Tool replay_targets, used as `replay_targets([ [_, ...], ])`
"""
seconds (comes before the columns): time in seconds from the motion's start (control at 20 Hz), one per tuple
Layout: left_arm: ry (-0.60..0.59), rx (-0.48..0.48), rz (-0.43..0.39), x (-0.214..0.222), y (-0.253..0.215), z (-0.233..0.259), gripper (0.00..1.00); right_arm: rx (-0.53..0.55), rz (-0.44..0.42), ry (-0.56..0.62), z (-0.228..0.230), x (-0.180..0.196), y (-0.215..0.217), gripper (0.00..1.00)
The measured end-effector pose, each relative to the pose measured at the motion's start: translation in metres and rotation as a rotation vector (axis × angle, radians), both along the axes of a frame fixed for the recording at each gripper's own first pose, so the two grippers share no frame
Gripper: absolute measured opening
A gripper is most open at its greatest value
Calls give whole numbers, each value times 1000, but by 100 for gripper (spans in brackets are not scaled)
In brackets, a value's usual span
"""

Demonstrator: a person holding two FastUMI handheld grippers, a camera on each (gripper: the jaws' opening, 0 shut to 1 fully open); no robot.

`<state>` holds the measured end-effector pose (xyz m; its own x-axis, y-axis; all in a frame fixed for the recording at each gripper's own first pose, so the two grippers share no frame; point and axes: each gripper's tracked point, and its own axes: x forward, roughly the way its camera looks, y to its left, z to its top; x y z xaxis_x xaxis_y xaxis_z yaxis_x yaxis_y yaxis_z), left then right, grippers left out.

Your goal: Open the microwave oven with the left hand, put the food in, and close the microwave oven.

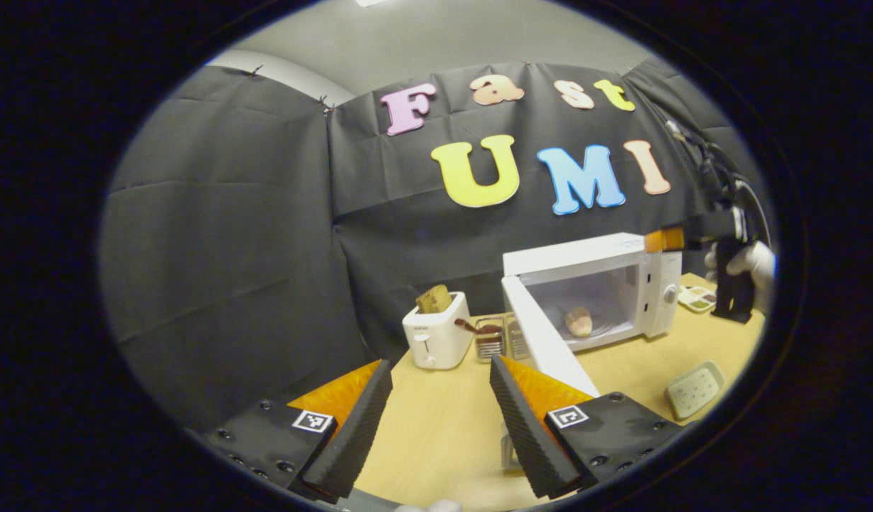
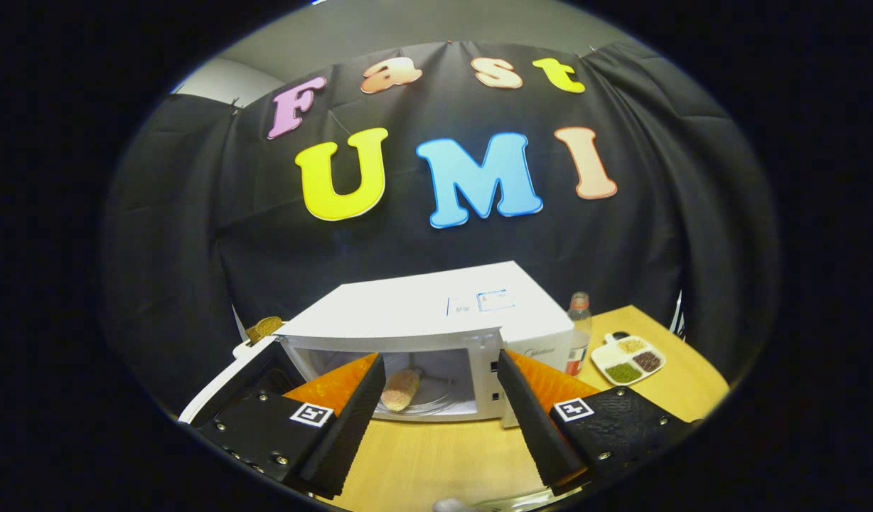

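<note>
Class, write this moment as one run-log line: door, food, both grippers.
white microwave oven door: open | pale oval food: inside | left gripper: open, empty | right gripper: open, empty | pending: close door

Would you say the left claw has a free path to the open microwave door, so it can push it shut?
Probably yes. The left claw is open and empty, and the microwave door swings out just ahead of its fingers. Only bare table lies between them; the toaster sits off to the side.
</note>
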<state>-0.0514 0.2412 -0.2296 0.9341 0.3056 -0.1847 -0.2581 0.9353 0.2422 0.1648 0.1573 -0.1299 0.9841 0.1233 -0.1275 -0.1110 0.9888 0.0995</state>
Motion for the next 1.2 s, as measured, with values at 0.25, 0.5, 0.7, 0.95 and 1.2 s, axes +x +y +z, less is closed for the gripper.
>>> replay_targets([
  [0.25, 70, -65, 53, -16, 22, -57, 97, -75, 21, -28, 37, -57, -43, 97],
  [0.5, 118, -66, 39, -15, 5, -87, 94, -99, -14, -22, 58, -90, -82, 97],
  [0.7, 134, -73, -25, -11, -31, -95, 89, -100, -37, -18, 60, -102, -103, 97],
  [0.95, 161, -73, -180, 4, -115, -102, 89, -88, -90, 0, 56, -106, -137, 97],
  [1.2, 156, -66, -357, 35, -202, -109, 89, -83, -160, 4, 54, -107, -175, 97],
])
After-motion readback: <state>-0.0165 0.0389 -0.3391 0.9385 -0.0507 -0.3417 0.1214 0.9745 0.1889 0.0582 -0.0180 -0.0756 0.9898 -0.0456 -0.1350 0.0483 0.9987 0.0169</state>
